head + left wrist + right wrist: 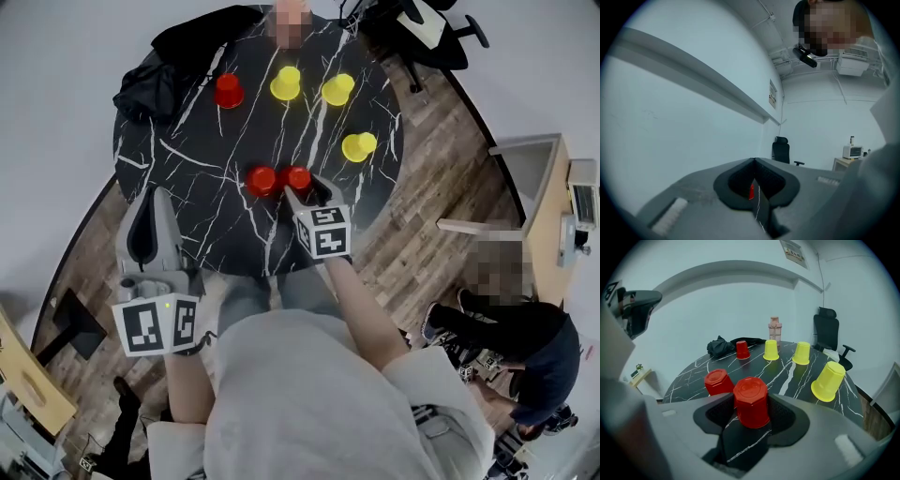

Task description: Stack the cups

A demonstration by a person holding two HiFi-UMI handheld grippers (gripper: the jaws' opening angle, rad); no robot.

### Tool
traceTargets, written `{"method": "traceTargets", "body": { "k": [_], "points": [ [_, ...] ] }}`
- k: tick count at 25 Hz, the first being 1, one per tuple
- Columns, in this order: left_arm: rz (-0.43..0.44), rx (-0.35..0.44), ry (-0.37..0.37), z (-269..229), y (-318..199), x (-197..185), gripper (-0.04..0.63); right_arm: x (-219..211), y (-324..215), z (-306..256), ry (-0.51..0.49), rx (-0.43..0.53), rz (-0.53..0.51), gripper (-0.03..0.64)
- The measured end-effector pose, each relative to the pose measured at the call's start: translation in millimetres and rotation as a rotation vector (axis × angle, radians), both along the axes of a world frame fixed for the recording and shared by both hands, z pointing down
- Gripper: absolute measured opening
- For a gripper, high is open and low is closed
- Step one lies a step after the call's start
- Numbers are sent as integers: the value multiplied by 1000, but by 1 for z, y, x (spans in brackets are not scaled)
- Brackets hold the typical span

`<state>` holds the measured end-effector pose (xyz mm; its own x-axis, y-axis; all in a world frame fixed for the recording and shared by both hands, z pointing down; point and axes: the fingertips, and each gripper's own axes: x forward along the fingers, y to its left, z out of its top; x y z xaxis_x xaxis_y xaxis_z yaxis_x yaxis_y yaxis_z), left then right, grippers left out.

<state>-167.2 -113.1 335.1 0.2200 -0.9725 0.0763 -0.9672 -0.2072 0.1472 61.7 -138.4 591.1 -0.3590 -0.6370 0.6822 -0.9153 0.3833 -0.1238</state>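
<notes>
Round black table (187,187) carries all six cups, every one mouth-down, so each can drop over the next. A dark jacket (155,80) is dumped on the far-left edge, clear of the work.

Right gripper (752,411) angles down at the near edge. Its fingers are spread, one on each side of the nearest red cup (298,177). It looks lined up for a pick, not clamped, though pad contact is hard to confirm.

Left gripper (754,164) is parked off the table's left side, fingers pressed together on nothing, probably idle until needed.

A second red cup (262,180) stands just beside the straddled one. The third red cup (228,90) sits at the far side. Three yellow cups (285,82) (337,89) (359,145) are spread along the far and right side. Nothing is stacked yet.

Hidden or unclear:
- The straddled cup's base rim is behind the gripper body.
- The left gripper view shows mostly wall, with only a red sliver past its fingertips.
- A pale bottle (774,328) at the far edge is too small to read.
</notes>
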Motion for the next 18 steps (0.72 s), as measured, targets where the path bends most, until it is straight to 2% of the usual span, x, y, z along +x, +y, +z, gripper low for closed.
{"method": "traceTargets", "body": {
  "k": [6, 10, 12, 18],
  "points": [
    [16, -9, -10, 3, -3, 1, 6, -1, -1, -13, -74, 9, 32, 251],
    [70, -25, -32, 10, -13, 10, 7, 2, -5, -38, -151, 54, 62, 253],
    [111, -41, -54, 18, -21, 19, 59, 5, -7, -52, -187, 80, 77, 253],
    [232, -116, -111, 54, -52, 40, 113, 16, -8, -87, -265, 140, 105, 247]
  ]
}}
